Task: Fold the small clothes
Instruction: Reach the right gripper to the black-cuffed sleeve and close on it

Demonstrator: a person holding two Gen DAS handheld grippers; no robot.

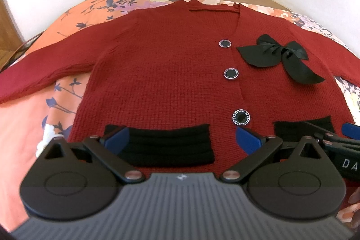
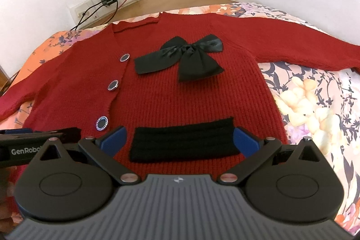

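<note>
Ribbed black pocket (image 1: 167,145), red knit cardigan (image 1: 162,73)

Your left gripper (image 1: 182,138) hangs low with its two blue fingertips (image 1: 118,138) spread wide, nothing between them. Your right gripper (image 2: 180,138) sits level with it, its blue pads (image 2: 244,141) equally far apart and empty. The two tools are side by side, close together, each showing at the edge of the other's view.
</note>
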